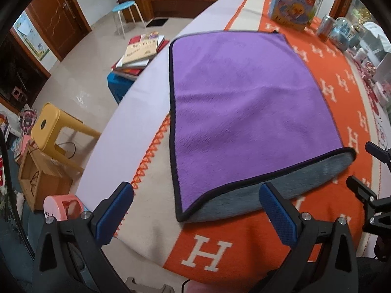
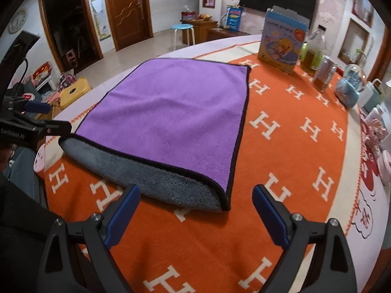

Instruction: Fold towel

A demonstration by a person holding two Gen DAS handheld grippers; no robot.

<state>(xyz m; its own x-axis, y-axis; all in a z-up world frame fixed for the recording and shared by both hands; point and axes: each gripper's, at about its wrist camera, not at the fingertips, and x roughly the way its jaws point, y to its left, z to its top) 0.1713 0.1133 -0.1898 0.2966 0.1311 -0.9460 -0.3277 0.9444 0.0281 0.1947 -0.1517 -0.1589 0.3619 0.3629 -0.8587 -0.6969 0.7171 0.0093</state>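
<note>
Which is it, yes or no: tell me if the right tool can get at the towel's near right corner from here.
Probably yes. The right tool is open, and the near right corner of the towel lies just ahead of its fingertips with only bare orange blanket between. The left tool sits off at the far side.

Left tool (image 1: 196,211) and right tool (image 2: 196,213) gape wide, holding nothing.

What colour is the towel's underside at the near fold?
Grey underside, purple top; clearest in the right wrist view.
</note>
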